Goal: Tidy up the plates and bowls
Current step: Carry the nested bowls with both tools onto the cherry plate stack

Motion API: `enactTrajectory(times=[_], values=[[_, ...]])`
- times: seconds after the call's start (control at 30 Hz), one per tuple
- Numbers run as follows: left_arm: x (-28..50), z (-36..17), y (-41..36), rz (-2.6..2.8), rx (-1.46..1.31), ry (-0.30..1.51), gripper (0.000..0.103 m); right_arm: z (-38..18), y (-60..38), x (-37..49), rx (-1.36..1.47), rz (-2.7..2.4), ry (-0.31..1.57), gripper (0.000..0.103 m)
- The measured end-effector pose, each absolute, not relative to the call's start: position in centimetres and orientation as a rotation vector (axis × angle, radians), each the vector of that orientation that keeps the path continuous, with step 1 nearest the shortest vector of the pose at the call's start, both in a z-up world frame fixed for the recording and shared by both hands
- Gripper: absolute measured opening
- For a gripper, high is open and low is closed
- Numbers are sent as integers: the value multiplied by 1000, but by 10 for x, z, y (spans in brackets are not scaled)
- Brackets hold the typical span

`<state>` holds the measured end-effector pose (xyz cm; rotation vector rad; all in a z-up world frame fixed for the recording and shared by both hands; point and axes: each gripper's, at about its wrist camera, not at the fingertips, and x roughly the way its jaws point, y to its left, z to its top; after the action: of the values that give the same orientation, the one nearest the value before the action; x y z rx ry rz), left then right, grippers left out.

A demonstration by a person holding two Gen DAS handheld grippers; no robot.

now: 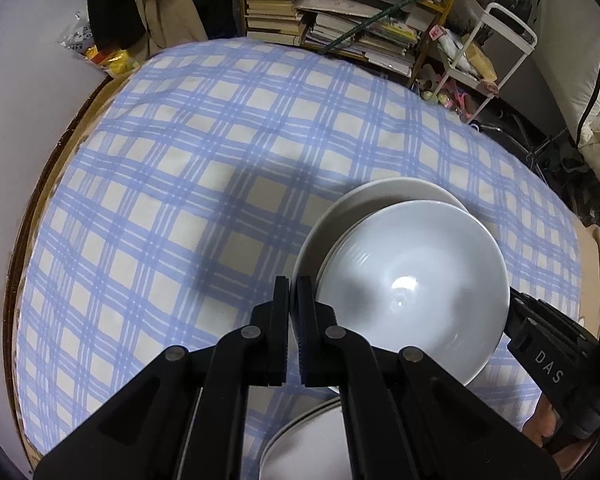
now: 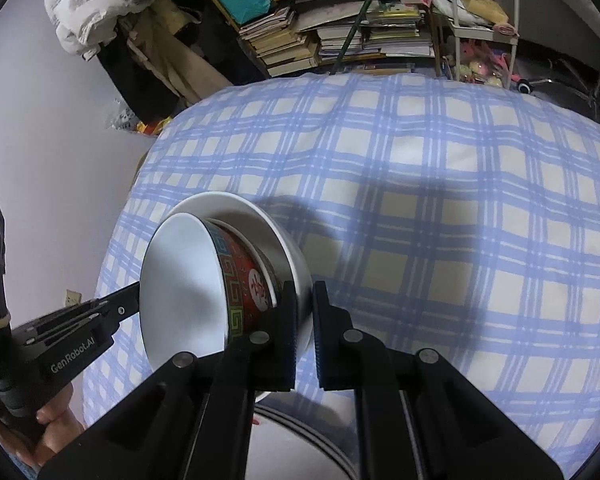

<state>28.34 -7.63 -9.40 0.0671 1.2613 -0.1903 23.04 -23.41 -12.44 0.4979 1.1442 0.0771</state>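
Observation:
A nest of bowls is held above the checked tablecloth (image 1: 180, 184). The inner bowl (image 1: 412, 288) is white inside, with a red patterned outside (image 2: 252, 280) showing in the right wrist view. It sits in a larger white bowl (image 1: 364, 200), also in the right wrist view (image 2: 296, 264). My left gripper (image 1: 293, 284) is shut on the stack's left rim. My right gripper (image 2: 304, 292) is shut on the outer bowl's rim at the opposite side. A stack of white plates (image 1: 300, 440) lies below, at the frame's bottom, also in the right wrist view (image 2: 292, 440).
The table's wooden edge (image 1: 60, 152) shows at the left. Behind the table stand a bookshelf with stacked books (image 1: 332, 20) and a white wire cart (image 1: 488, 52). A grey wall (image 2: 52, 152) is at the left. Clothes and bags hang behind (image 2: 112, 0).

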Motion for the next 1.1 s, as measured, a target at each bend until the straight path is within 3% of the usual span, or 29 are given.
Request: enactTrajectory(times=[0.7,1.1], values=[[212,-24,-83,-156,89,1214,1,-60,-235,161,495,92,1068,12],[158,-39,-69,-137,63,1262,1,-67,-221,112,475,93,1125,11]])
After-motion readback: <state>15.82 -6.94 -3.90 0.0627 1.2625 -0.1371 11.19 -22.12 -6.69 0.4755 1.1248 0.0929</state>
